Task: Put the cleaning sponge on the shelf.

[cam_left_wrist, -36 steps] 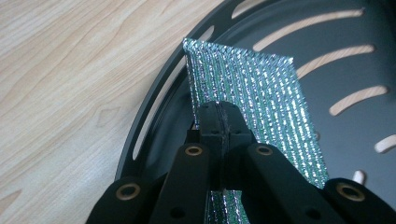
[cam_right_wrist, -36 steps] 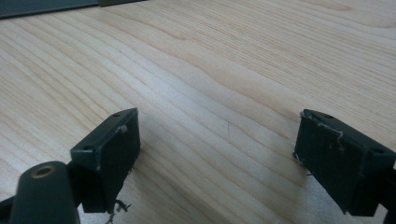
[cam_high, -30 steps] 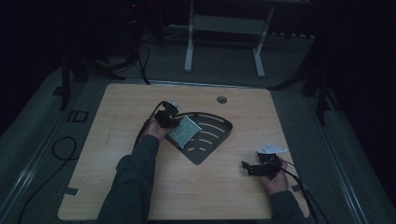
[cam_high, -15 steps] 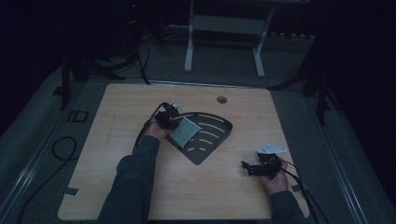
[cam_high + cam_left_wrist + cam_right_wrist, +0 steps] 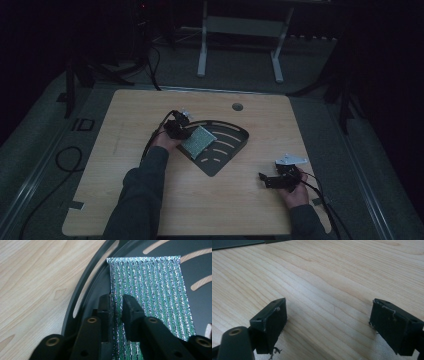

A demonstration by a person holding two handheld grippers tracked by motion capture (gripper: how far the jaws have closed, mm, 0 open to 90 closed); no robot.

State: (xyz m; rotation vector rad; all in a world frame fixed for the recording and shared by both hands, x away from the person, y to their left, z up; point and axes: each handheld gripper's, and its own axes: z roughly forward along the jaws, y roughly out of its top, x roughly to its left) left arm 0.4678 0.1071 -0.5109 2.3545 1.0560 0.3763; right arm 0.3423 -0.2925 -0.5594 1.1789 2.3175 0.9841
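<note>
A glittery green-and-silver striped sponge pad lies over a black fan-shaped slotted tray near the table's middle. My left gripper is shut on the pad's near edge, its jaws pinching the material; in the high view it sits at the tray's left rim with the pad tilted beside it. My right gripper stands open low over bare wood, nothing between its jaws. In the high view it rests near the table's front right, well apart from the tray.
The wooden table has a round cable hole at the back. Cables trail on the dark floor to the left. A white desk frame stands behind the table.
The left gripper and the pad have shifted very slightly on the tray. The right gripper has stayed put.
</note>
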